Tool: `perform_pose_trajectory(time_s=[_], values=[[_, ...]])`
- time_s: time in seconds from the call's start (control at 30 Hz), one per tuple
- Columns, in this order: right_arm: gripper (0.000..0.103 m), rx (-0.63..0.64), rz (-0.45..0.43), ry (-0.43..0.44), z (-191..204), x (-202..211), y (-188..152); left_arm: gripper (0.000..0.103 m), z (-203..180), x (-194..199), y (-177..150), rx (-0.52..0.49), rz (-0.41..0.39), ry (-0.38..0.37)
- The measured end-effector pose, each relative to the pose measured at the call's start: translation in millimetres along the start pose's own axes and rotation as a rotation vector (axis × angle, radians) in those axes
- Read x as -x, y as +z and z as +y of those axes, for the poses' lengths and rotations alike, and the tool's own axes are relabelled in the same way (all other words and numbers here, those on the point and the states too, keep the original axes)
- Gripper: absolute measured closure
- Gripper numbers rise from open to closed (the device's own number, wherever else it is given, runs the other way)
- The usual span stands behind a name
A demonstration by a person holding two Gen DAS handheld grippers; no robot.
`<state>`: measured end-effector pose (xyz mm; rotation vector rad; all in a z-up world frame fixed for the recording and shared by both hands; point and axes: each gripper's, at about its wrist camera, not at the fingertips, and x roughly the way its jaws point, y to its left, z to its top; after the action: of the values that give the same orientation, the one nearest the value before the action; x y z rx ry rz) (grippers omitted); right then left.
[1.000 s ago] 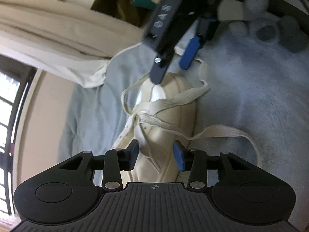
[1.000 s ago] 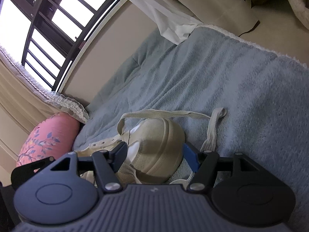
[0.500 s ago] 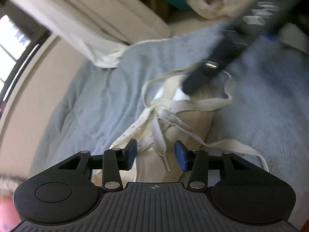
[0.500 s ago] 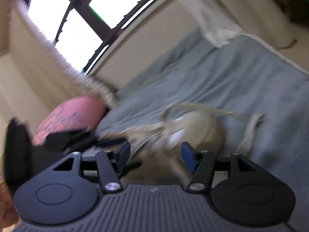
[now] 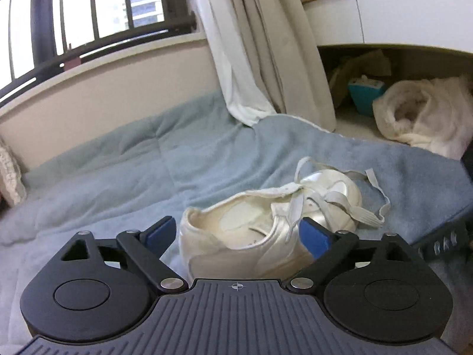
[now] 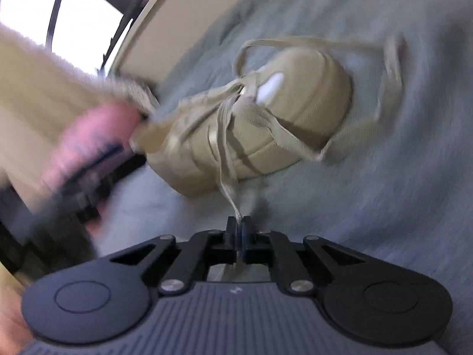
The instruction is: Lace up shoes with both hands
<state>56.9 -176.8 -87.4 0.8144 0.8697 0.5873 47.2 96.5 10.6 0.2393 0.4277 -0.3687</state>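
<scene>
Firmly on lace [image 6: 233, 207]: right tool [image 6: 238, 227]

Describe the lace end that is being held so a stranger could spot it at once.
Start at the light blue blanket and find the cream shoe lying on it. From its crossed lacing one flat lace end runs straight off the shoe into the shut right hand-held gripper. The other lace end loops slack around the toe, held by nothing.

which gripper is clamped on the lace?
The right gripper: shut on the cream flat shoelace from the cream sneaker. The left gripper is open, holding nothing.
</scene>
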Motion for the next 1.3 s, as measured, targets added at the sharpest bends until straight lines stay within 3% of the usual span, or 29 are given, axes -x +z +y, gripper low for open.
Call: perform_pose_trajectory(time_s=[0.2,0.33,0.5,0.57,0.63,0.7,0.77,0.83,0.93,1.03,1.17,1.2,1.3], values=[[0.100,-0.106,-0.189,0.216,23,65,38,0.009,23,7,4,0.136,-0.025,-0.003],[0.099,-0.038,-0.266,0.170,39,102,55,0.007,25,11,6,0.155,-0.041,-0.032],[0.099,0.012,-0.182,0.101,34,92,33,0.006,13,13,6,0.111,-0.052,-0.092],[0.092,0.068,-0.104,0.065,36,79,19,0.006,4,11,6,0.069,-0.057,-0.126],[0.078,0.159,0.026,0.014,43,68,2,0.006,-4,12,6,0.026,-0.058,-0.172],[0.058,0.301,0.102,-0.049,54,65,-12,0.005,-7,15,6,0.009,-0.063,-0.214],[0.058,0.396,0.093,-0.081,61,74,-20,0.003,-3,16,6,0.045,-0.065,-0.270],[0.054,0.316,0.014,-0.071,53,88,-15,0.002,-2,14,5,0.084,-0.057,-0.312],[0.045,-0.062,-0.126,-0.038,12,93,7,0.002,-17,7,7,0.043,-0.041,-0.340],[0.045,-0.413,-0.141,-0.009,-26,71,21,0.002,-51,-4,8,-0.088,-0.021,-0.400],[0.045,-0.751,-0.130,0.059,-55,37,14,0.002,-94,-21,-4,-0.303,0.037,-0.470],[0.045,-0.819,-0.143,0.062,-61,30,11,0.002,-100,-26,-8,-0.333,0.057,-0.487],[0.049,-0.810,-0.211,0.004,-66,18,15,0.002,-110,-39,-18,-0.383,0.114,-0.512]])
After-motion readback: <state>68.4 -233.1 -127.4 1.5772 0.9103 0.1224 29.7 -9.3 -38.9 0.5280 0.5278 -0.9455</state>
